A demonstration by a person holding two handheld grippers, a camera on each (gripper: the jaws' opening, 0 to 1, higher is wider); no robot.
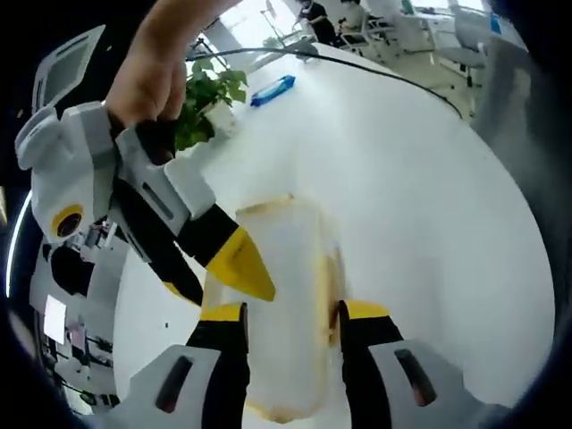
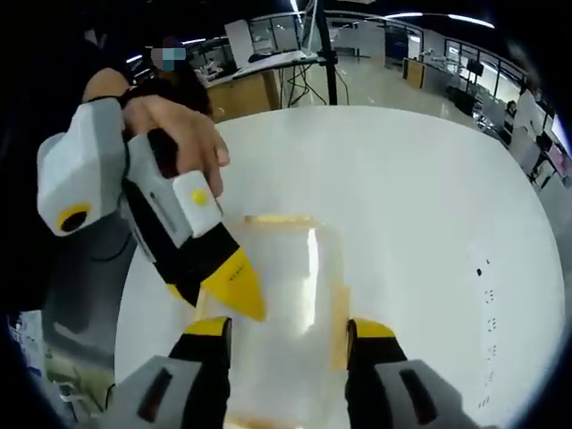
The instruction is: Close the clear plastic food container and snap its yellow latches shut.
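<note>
Two tools meet over a clear food container on a white surface.

Seen in the left gripper view, the left tool [image 1: 291,320] stands open, one yellow-tipped jaw on each long side of the container [image 1: 284,304], whose yellow latches [image 1: 329,284] run along its edges. The right tool [image 1: 231,268], held by a hand [image 1: 147,76], points down at the container's near corner; whether it is open or closed cannot be told. In the right gripper view, the right tool [image 2: 291,332] straddles the container [image 2: 284,286], jaws apart. Farther off on the surface [image 1: 411,197] sit a potted plant [image 1: 204,105] and a blue object [image 1: 273,90].
</note>
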